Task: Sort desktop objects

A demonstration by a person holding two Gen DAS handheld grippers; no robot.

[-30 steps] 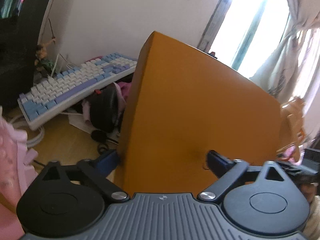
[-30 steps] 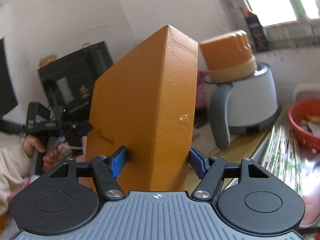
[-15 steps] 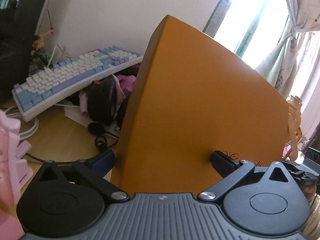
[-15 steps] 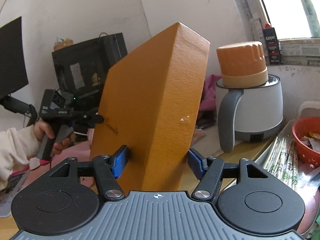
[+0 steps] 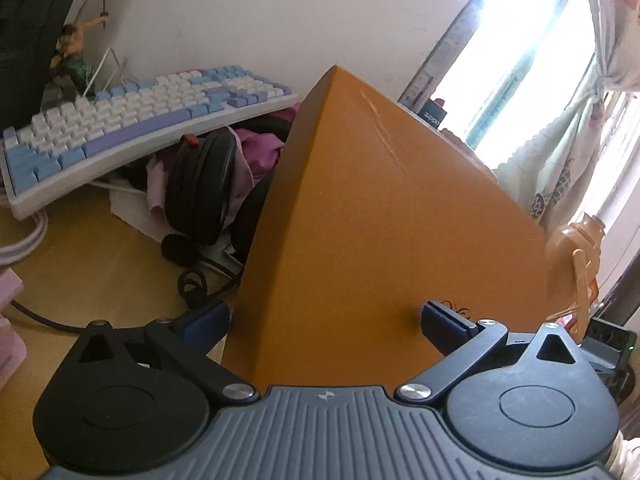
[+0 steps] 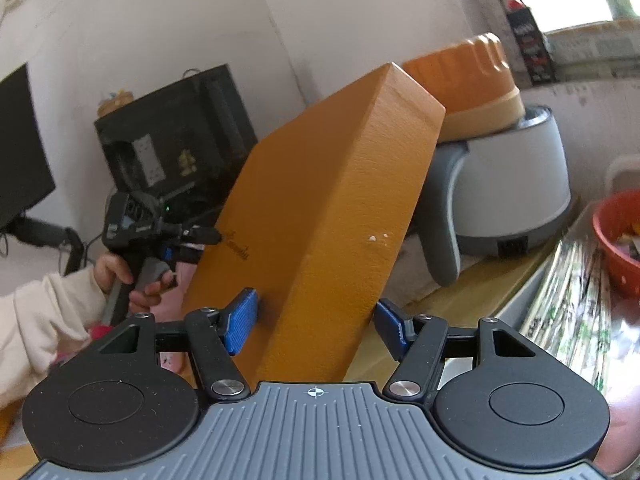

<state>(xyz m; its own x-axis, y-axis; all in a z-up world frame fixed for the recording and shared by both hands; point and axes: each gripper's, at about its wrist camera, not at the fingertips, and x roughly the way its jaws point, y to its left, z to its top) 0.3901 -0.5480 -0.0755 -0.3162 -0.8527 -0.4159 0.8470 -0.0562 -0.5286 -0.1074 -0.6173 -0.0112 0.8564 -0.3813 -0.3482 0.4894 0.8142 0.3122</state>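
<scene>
A large orange box (image 5: 372, 216) fills both views and leans tilted above the wooden desk. My left gripper (image 5: 324, 320) is shut on one end of it, blue pads pressed on both sides. My right gripper (image 6: 316, 320) straddles the other end (image 6: 332, 208); its left pad stands slightly off the box face and its right pad sits at the box edge. The left gripper also shows in the right wrist view (image 6: 160, 232), held by a hand at the box's far end.
A blue and white keyboard (image 5: 132, 128) leans by the wall over black headphones (image 5: 200, 188) and pink cloth. Cables lie on the desk (image 5: 100, 272). A grey kettle with an orange lid (image 6: 504, 168), a red basket (image 6: 620, 240) and a black monitor (image 6: 176, 136) surround the box.
The box has tilted further and moved lower toward the desk. The right gripper's pads have spread slightly off the box sides.
</scene>
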